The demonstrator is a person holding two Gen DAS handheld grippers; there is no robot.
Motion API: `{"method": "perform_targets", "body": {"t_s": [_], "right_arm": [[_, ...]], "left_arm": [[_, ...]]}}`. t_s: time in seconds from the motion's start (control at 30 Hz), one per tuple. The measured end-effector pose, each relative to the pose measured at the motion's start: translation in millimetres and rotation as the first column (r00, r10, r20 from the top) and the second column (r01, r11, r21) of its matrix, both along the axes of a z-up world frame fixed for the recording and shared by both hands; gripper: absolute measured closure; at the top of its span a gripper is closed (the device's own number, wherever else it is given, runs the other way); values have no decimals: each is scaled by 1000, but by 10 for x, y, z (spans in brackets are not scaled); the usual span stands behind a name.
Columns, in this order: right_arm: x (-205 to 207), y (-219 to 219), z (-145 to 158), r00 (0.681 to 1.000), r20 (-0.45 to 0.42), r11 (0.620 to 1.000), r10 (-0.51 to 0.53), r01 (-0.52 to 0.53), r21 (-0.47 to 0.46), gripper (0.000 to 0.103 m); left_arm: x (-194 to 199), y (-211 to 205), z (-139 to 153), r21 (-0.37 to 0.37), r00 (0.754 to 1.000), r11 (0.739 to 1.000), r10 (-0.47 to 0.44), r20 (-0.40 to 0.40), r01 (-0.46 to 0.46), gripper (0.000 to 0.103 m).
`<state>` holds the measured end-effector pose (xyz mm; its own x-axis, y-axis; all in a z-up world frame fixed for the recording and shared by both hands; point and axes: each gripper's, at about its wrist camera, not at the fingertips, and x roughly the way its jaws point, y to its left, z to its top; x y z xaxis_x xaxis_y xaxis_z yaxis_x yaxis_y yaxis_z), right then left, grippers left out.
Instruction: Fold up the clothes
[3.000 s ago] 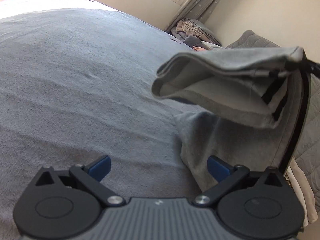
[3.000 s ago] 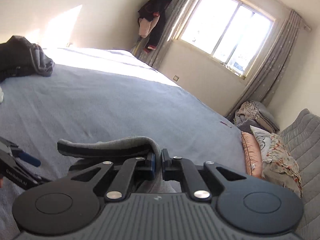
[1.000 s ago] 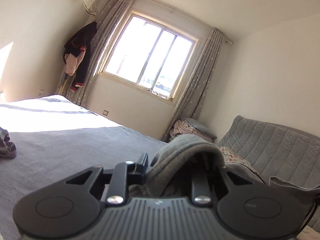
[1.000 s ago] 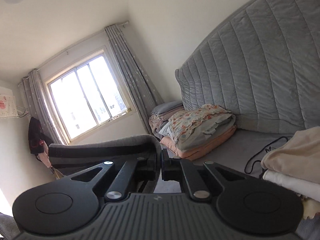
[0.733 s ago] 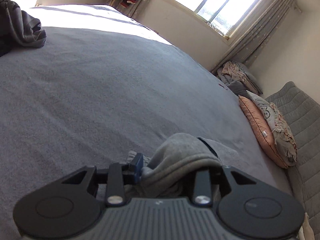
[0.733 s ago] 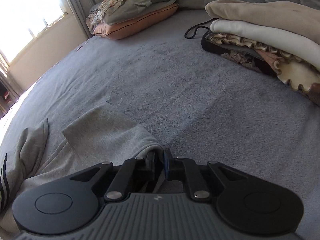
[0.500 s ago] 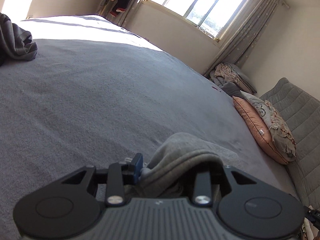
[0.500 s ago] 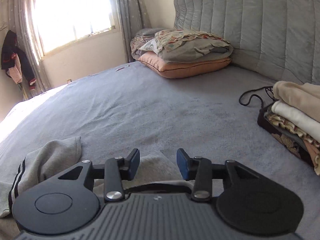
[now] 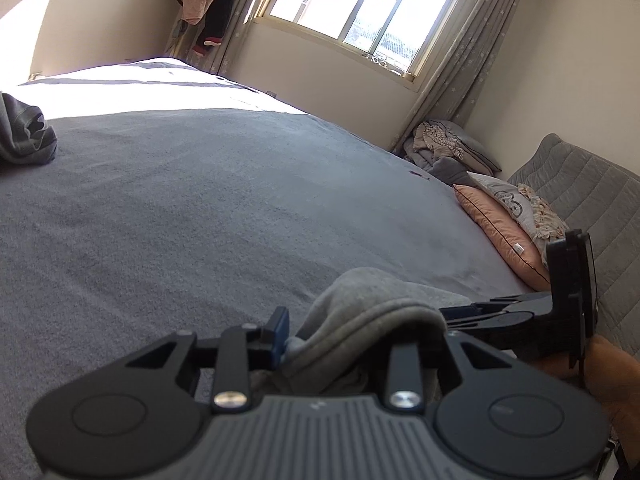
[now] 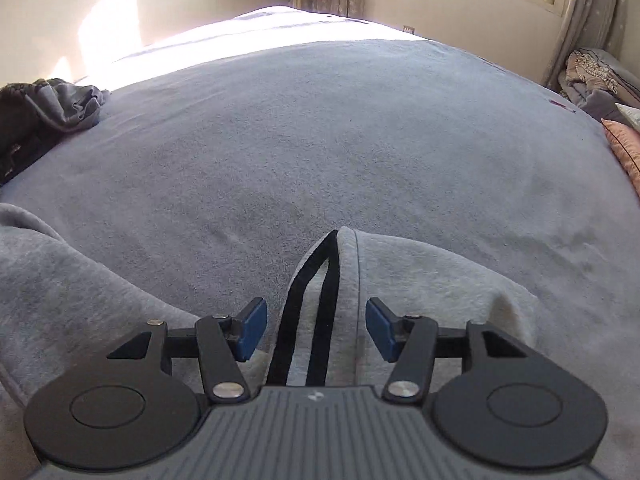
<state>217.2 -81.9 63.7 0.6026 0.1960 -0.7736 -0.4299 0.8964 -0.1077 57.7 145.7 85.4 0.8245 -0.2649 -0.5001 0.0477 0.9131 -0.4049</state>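
Observation:
A light grey sweat garment with two black side stripes (image 10: pixel 424 280) lies on the grey bed cover (image 10: pixel 320 140). My right gripper (image 10: pixel 316 328) is open just above it, its blue pads either side of the striped fold, holding nothing. In the left wrist view my left gripper (image 9: pixel 352 340) is shut on a bunched fold of the same grey garment (image 9: pixel 368 308), which drapes over and hides the right finger. The right gripper (image 9: pixel 560 304) shows at that view's right edge, close beside the left one.
A dark grey heap of clothes (image 10: pixel 44 112) lies at the bed's far left, also in the left wrist view (image 9: pixel 24 136). Pillows (image 9: pixel 504 224) and a quilted grey headboard (image 9: pixel 592 200) are at the right. A window (image 9: pixel 360 12) and curtains stand behind the bed.
My right gripper let go of the garment, opened wider and swung left over its striped part. My left gripper stays shut on the fold, and the right gripper came into its view.

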Motion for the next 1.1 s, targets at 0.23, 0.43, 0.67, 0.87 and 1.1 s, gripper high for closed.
{"method": "perform_targets", "body": {"t_s": [0.23,0.43,0.67,0.87,1.1], "right_arm": [[47,-685,185,985,110,990,-135,140,-34,94],[-1352,-2326,1443,745,306,716,-593,314,623,95],[-2970,-2585,1422,516,266,433,-814,236,870,94],[-2772,-2199,1230,368,265,365,-891,237,900,94],[-993,-2854,789,501,-22,330,-865,601,728,85]], "left_arm": [[-27,151,55,-80,998,996,51,36,-48,79],[-321,129,401,-126,985,992,31,171,-10,80],[-758,-199,923,-60,955,995,-61,290,82,80],[-505,-432,1085,50,960,997,-78,270,67,79],[951,-307,651,170,997,984,68,-42,-59,32]]}}
